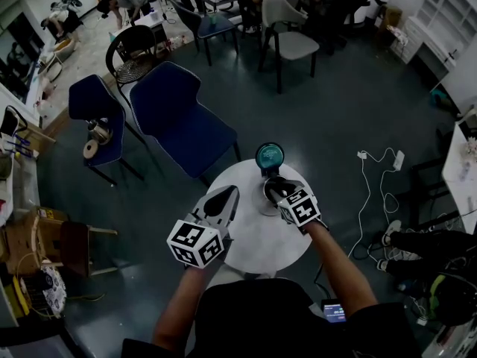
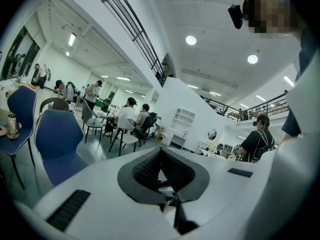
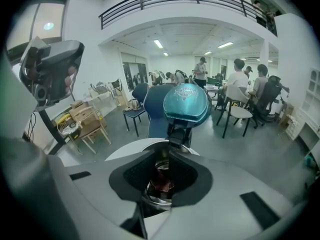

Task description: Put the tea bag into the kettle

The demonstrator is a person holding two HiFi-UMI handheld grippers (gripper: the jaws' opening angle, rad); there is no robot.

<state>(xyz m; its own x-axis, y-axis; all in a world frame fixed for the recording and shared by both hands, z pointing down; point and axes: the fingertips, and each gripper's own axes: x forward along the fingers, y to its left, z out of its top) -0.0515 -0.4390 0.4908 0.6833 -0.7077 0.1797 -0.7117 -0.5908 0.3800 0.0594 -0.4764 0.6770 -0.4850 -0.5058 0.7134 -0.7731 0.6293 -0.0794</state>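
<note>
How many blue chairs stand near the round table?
2: one blue chair just beyond the table, a second chair to its left with things on its seat. Farther chairs look unclear.

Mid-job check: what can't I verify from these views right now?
- Tea bag: in the head view the right gripper covers the kettle mouth.
- Right gripper view: a reddish shape inside the kettle, partly behind the shut jaws, too dim to identify.
- Left gripper view: aimed at the room, the table is out of frame.

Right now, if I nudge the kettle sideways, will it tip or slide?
Likely rigid: the kettle has a rim that looks metal. Its teal lid stands open above the body, so a knock may rock it. On the smooth white table it could slide.
</note>
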